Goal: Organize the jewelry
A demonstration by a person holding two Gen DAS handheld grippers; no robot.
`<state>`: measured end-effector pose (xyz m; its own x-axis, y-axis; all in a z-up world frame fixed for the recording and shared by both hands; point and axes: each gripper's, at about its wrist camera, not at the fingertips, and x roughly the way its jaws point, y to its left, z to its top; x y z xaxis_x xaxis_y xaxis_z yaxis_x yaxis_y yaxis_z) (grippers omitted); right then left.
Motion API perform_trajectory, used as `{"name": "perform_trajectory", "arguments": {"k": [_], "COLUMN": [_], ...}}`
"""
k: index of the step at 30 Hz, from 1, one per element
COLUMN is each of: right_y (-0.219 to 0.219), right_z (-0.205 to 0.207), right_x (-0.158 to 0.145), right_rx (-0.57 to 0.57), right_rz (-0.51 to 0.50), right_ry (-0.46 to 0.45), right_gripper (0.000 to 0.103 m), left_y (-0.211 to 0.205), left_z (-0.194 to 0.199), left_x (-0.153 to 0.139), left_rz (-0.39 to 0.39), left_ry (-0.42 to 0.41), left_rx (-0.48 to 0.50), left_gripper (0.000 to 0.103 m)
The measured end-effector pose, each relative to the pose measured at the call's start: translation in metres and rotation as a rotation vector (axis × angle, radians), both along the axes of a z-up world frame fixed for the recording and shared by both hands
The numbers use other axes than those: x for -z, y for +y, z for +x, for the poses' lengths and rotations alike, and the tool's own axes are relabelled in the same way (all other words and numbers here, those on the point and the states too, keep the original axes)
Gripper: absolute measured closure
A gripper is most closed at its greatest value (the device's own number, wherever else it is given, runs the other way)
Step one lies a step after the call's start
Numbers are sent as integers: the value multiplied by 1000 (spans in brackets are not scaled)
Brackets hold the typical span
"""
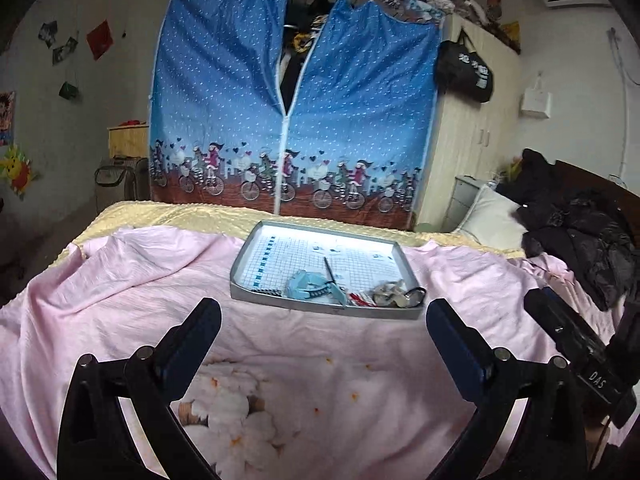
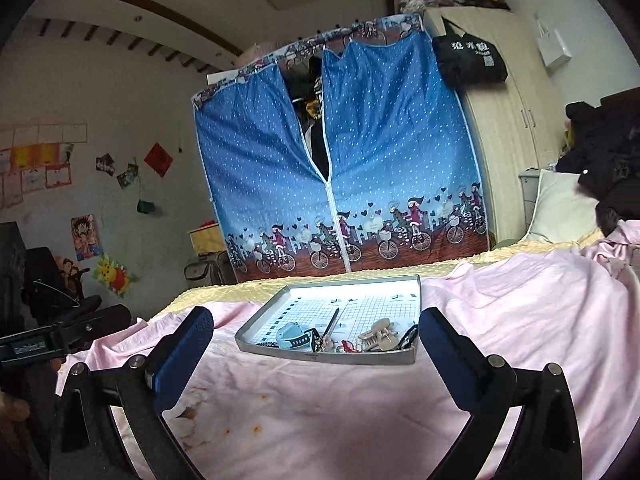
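Observation:
A shallow grey tray point(image 1: 256, 248) point(image 2: 256, 322) with a grid-printed floor lies on the pink bedspread. Along its near edge sits a jumble of accessories: a light-blue watch point(image 1: 306, 282) point(image 2: 294, 336), a beige claw hair clip point(image 1: 386, 290) point(image 2: 380, 334), red-and-white beads point(image 1: 358, 298) and a thin dark pen point(image 1: 329, 266) point(image 2: 332, 322). My left gripper point(image 1: 322, 314) hangs open in front of the tray, nothing between its fingers. My right gripper point(image 2: 316, 328) is open too, its right fingertip close to the tray's near right corner. Each gripper's body shows in the other's view.
The pink bedspread point(image 1: 120, 280) covers a bed with a yellow blanket point(image 1: 180, 212) behind the tray. A blue fabric wardrobe point(image 1: 292, 100) stands past the bed. Dark clothes point(image 1: 580, 232) and a white pillow point(image 1: 492, 216) lie at the right. A wooden cupboard point(image 2: 512, 120) stands beside the wardrobe.

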<state>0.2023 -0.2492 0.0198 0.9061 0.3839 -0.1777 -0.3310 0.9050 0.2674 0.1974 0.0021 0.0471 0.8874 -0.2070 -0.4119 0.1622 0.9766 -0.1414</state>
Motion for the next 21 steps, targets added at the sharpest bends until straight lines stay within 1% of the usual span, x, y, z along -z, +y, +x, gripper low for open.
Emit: {"name": "perform_trajectory", "arguments": {"k": [4, 8, 12, 15, 17, 21], "right_y": [2, 11, 21, 26, 28, 29], "right_z": [-21, -30, -46, -59, -66, -77], "right_x": [5, 14, 17, 18, 18, 19], "right_rx": [15, 19, 23, 33, 49, 68], "right_rz": [-9, -41, -62, -83, -97, -108], "right_ry": [-19, 17, 13, 6, -4, -17], "right_gripper": [0, 0, 0, 0, 0, 0], "left_y": [5, 8, 10, 20, 28, 38], "left_z": [-24, -39, -56, -72, -74, -71], "left_x": [2, 4, 9, 19, 26, 33], "left_rz": [-17, -11, 18, -7, -33, -55], "left_ry": [-41, -61, -77, -116, -103, -71], "left_rx": [22, 11, -13, -59, -78, -102], "left_gripper": [2, 2, 2, 2, 2, 2]}}
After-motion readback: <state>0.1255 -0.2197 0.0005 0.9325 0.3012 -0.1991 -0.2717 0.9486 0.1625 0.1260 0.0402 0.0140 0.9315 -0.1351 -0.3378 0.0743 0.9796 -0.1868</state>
